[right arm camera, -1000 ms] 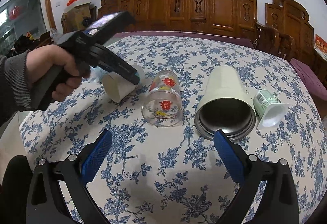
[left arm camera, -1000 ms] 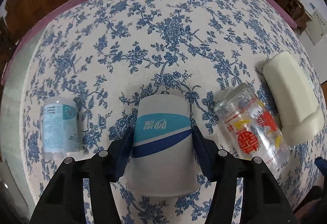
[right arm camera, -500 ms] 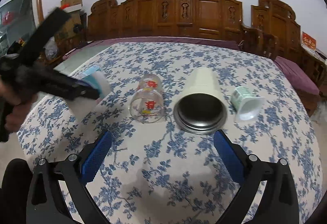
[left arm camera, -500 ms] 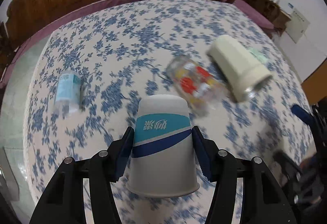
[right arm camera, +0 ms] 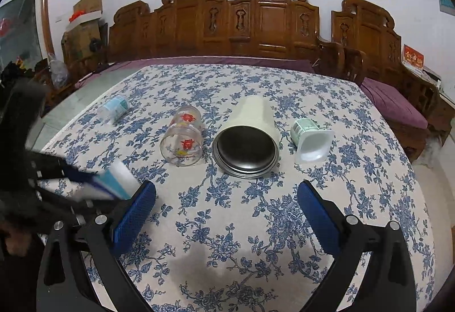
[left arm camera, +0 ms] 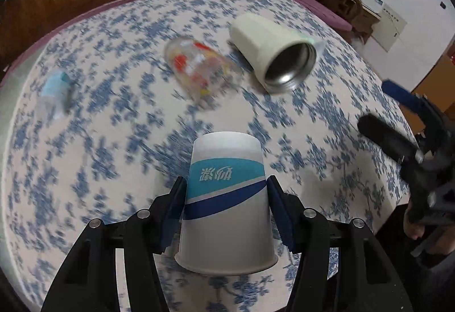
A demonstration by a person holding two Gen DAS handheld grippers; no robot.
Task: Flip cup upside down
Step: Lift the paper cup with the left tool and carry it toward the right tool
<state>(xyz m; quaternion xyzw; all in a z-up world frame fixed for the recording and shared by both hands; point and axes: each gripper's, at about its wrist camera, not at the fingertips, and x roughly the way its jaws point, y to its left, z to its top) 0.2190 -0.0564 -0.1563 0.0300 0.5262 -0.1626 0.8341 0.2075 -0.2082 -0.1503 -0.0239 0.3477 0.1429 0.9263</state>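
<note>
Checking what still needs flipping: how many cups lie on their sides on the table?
4: small blue-labelled plastic cup far left, printed clear glass, cream steel-lined tumbler, green-labelled white yogurt cup rightmost.

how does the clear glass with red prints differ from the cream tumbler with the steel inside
The clear glass tumbler with red prints is see-through and smaller; the cream tumbler with the steel-lined inside is opaque, wider and longer. Both lie on their sides on the blue floral tablecloth, side by side, mouths toward the right-wrist camera.

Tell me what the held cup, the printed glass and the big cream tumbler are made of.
Cup: likely paper, matte with rolled rim.
Glass: clear glass or plastic, see-through, red prints.
Tumbler: shiny metal inside, probably steel; matte cream outside, coating unclear.
</note>
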